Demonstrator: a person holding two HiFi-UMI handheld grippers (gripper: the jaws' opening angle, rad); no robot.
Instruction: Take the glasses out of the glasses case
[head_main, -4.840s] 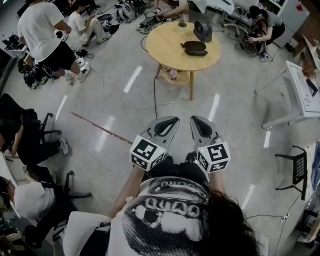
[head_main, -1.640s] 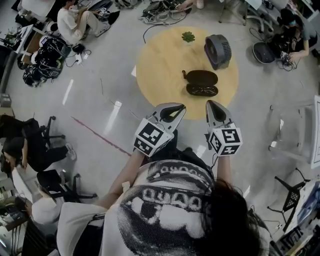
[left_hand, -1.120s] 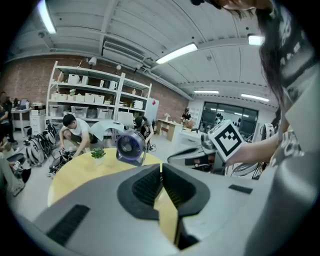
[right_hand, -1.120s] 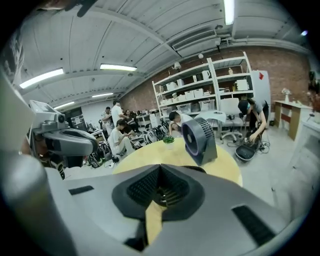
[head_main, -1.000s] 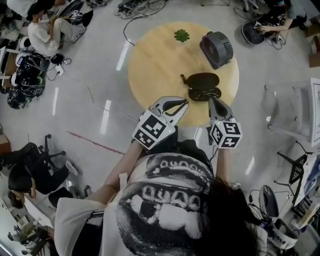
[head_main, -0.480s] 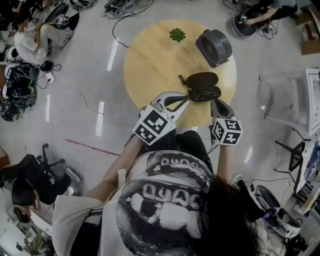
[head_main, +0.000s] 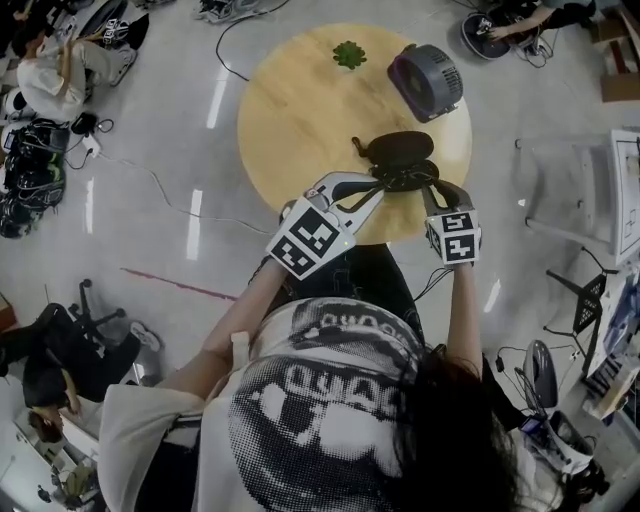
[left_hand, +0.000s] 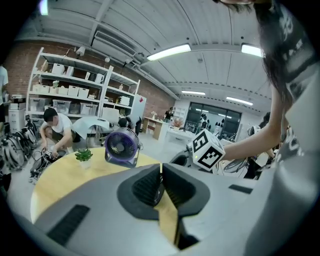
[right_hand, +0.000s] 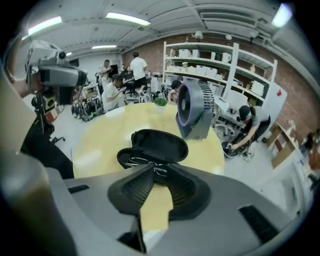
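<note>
Wire-rimmed glasses (right_hand: 134, 161) in oval black case (right_hand: 160, 142); right gripper's (right_hand: 154, 169) ribbed fingers (right_hand: 138, 185) just parting at them, left gripper's (left_hand: 160, 167) together.

The case (right_hand: 161, 143) holds the glasses (right_hand: 138, 161), fan (right_hand: 193, 111) behind.

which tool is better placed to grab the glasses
Right. The right tool aims straight at the glasses in the open case; its jaws have just been opening, nothing between them yet. The left tool is shut.

Ceiling strip lights (left_hand: 169, 51) streak glare across the floor (head_main: 150, 240); edges bend.
</note>
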